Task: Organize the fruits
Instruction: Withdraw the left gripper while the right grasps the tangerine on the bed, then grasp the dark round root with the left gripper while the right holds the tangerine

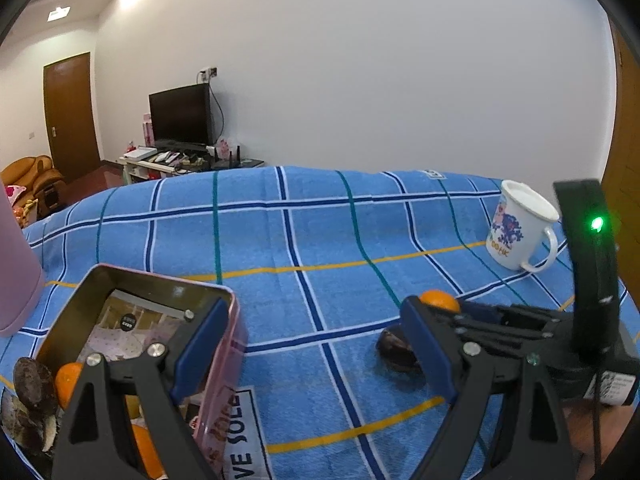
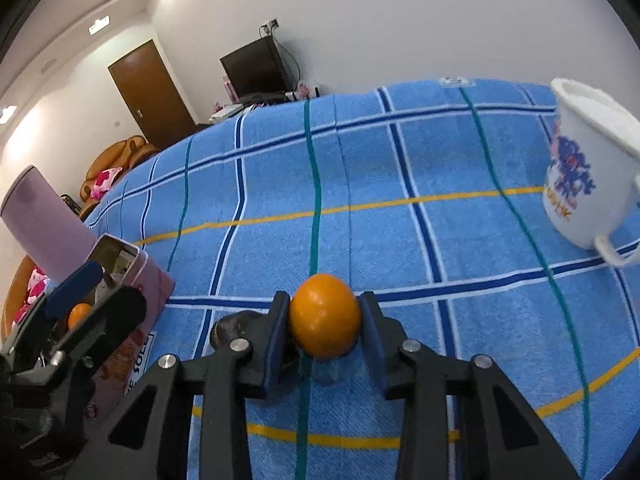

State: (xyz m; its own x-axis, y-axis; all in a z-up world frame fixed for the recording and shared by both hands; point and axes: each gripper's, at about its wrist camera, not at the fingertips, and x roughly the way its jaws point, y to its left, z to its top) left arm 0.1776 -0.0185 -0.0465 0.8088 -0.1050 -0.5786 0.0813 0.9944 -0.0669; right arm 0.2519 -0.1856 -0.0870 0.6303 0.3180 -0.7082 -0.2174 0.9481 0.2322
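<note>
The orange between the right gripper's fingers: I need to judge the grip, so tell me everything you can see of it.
The orange is round, smooth and bright, whole, with no stem or blemish showing. It sits between the right gripper's blue pads, which press on both its sides, near the fingertips. Its underside is close to the blue checked towel; whether it is lifted is unclear. A dark fruit lies just left of it, behind the left finger. From the left wrist only its top shows.
</note>
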